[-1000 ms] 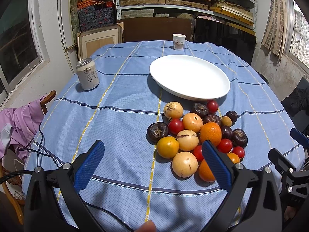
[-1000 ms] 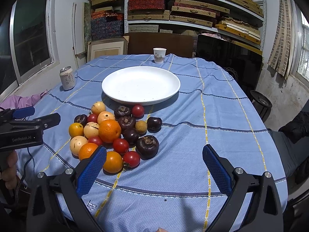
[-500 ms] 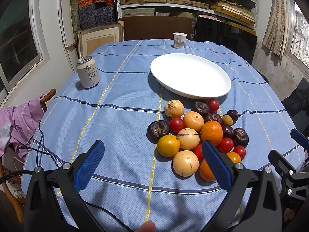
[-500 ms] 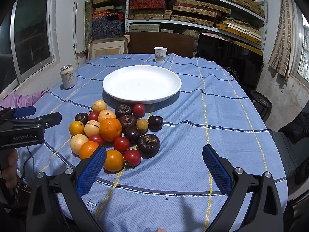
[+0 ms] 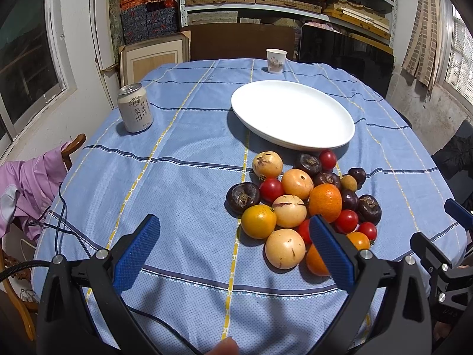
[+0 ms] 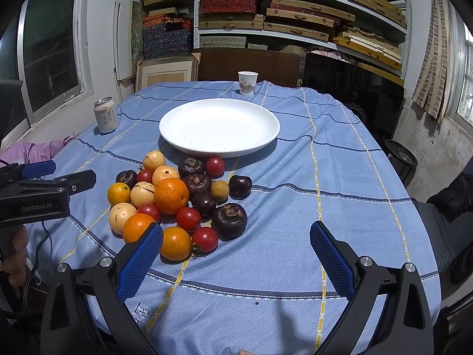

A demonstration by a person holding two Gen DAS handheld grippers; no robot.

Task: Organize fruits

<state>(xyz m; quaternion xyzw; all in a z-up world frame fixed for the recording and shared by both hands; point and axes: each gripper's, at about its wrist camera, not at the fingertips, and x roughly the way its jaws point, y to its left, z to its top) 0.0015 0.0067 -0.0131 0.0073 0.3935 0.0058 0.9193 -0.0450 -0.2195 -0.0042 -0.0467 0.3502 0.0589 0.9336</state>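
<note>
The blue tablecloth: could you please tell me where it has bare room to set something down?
The white plate is empty. Bare tablecloth lies between the can and the fruit pile, and across the whole side right of the pile. It is crowded only between the plate's near rim and the open grippers.

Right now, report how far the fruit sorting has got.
Done: nothing visible; the white plate is bare. In hand: nothing; the left gripper and right gripper are both open and empty, near the fruit pile. Left: the whole pile, still heaped on the blue tablecloth just in front of the plate, oranges, red tomatoes and dark fruits mixed together.
</note>
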